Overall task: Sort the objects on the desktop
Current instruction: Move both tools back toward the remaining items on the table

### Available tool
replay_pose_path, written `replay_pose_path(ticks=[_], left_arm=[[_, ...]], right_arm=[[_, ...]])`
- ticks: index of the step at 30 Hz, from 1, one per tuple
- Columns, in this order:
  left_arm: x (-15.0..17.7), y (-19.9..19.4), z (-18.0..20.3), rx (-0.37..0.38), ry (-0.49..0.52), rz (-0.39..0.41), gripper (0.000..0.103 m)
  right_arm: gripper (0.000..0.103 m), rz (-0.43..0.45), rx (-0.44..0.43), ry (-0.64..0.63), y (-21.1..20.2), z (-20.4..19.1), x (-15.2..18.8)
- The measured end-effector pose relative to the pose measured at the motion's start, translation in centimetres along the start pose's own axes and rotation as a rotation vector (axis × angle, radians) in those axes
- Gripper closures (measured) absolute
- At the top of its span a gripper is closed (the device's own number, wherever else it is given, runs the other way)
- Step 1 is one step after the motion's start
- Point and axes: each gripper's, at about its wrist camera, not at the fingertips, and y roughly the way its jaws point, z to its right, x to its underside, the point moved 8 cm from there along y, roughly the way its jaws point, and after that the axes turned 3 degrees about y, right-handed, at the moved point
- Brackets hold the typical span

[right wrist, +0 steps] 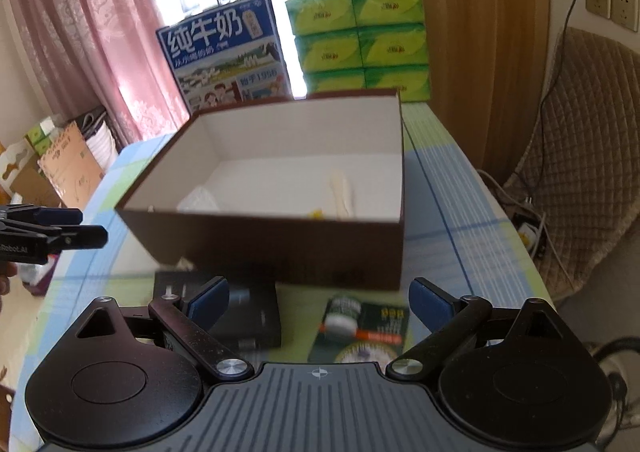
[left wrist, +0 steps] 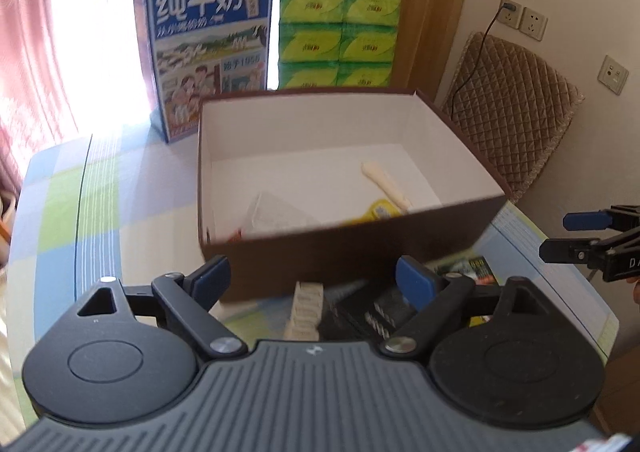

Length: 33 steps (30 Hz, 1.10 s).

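Here, left gripper [left wrist: 312,284] fingers spread wide, grasping nothing, hovering over white blister strip [left wrist: 306,310] and black flat box [left wrist: 360,312] on surface [left wrist: 120,212]. Right gripper [right wrist: 318,302] fingers likewise spread, empty, above black flat box and green packet [right wrist: 360,326]. Just beyond both, brown open box [left wrist: 344,252] holds cream comb-like piece [left wrist: 384,184], yellow item [left wrist: 380,209], clear bag [left wrist: 276,212]. Behind: milk carton [left wrist: 208,52], green tissue packs [left wrist: 340,36].

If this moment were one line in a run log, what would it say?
left hand-held gripper: open, empty | right hand-held gripper: open, empty | brown box: partly filled | black case, green box: on table
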Motion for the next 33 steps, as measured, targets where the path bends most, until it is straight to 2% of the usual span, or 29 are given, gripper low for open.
replay_pose_path(ticks=[10,19,25,27,33], left_arm=[[5.9,-2.3,0.9,-0.002,-0.073,-0.049,0.014],[8.8,-2.9,1.6,-0.014,-0.086,-0.088,0.014],[8.9,-2.1,2.8,0.005,-0.021,-0.096,0.014],[8.7,-1.5,3.2,0.016,0.007,-0.106,0.01],[7.7,0.6,4.5,0.049,0.14,-0.111,0.008]], right_arm=[[0.009,-0.069,0.038,0.04,-1.1,1.2,5.2],[0.009,-0.135,0.071,0.07,-1.3,2.4,8.9],[0.009,-0.153,0.09,0.087,-1.1,3.3,9.6],[0.009,-0.157,0.1,0.09,-1.1,3.7,9.8],[0.009,-0.173,0.128,0.125,-1.1,4.9,10.6]])
